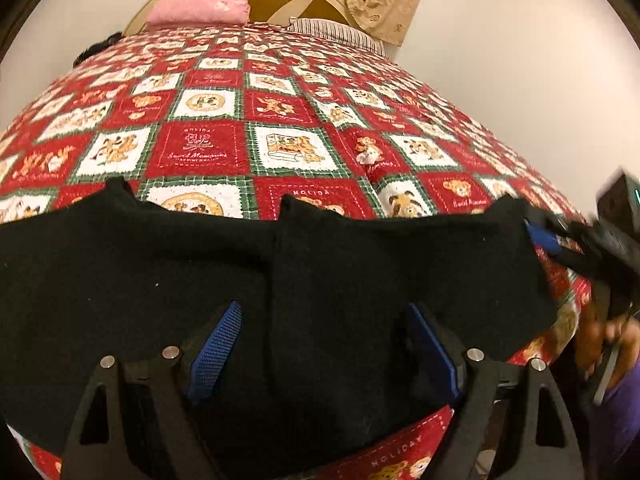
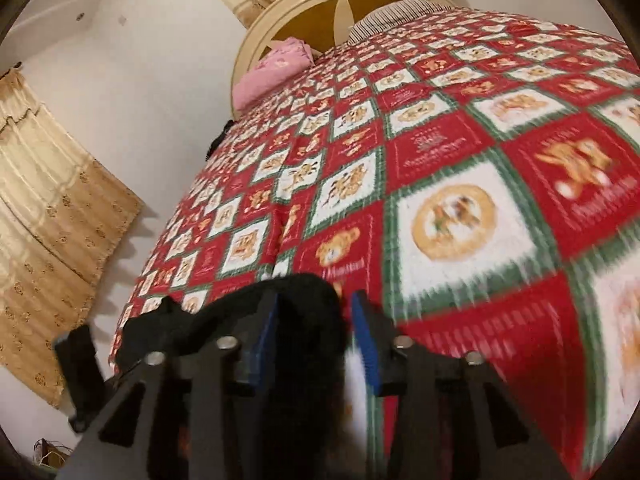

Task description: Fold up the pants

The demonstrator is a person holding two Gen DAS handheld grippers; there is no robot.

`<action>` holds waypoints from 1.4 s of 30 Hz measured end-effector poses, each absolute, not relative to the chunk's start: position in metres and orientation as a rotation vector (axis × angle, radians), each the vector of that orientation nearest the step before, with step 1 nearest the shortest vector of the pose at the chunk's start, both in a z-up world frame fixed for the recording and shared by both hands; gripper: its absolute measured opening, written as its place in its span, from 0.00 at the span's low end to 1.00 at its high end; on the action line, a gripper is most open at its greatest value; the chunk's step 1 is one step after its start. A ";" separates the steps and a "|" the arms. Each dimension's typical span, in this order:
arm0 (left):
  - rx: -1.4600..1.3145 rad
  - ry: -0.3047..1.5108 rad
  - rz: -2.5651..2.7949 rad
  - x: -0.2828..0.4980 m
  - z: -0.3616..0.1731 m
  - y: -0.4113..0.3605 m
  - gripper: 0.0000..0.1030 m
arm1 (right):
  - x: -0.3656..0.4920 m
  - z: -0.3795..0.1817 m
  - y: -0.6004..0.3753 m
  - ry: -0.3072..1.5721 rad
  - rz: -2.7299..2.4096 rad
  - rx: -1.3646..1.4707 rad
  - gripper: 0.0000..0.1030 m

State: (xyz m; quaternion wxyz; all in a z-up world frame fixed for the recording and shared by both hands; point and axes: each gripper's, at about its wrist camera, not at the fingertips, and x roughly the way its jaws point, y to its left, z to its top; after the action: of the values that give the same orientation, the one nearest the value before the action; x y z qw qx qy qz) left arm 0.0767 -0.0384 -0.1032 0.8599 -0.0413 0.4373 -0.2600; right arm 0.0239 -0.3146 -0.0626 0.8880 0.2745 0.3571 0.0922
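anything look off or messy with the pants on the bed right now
Nothing damaged or spilled. The black pants lie across the near edge of the quilt, but their far edge is uneven, with three corners poking up, so the layers aren't squared.

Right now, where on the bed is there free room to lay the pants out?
Free: the quilt between the pants and the pink bundle and striped pillow at the headboard. Crowded: the near edge, under the pants and both grippers.
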 end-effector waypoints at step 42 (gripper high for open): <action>-0.132 0.883 -0.333 0.078 -0.069 0.028 0.52 | -0.004 -0.045 -0.238 0.739 0.166 0.053 0.33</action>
State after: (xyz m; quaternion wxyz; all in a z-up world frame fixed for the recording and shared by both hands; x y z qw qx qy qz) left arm 0.0777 0.0279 -0.0690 0.8885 -0.0635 0.4252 -0.1603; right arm -0.0038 -0.2383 -0.0447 0.9288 0.0259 0.3605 0.0812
